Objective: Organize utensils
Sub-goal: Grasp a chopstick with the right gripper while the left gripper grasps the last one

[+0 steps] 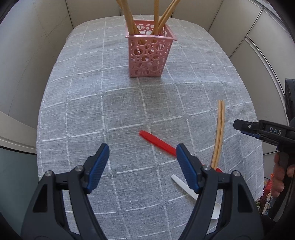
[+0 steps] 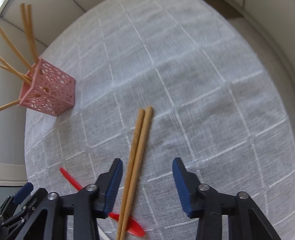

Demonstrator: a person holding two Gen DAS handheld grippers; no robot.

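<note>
We see two long tan chopsticks lying side by side on the gray cloth with white lines. Their near ends rest on top of a red spoon, and a white spoon lies just beside that one. Our right gripper hangs over the chopsticks with its blue pads partly apart; the sticks lie between the pads, close to one pad, and nothing is gripped. Our left gripper hangs over the red spoon's handle with its pads wide apart and holds nothing. The cloth has lots of bare room in the middle and toward its round far edge. A pink basket with round holes stands upright near the far edge, well apart from the spoons. More tan chopsticks stand inside it, leaning out in different ways.
</note>
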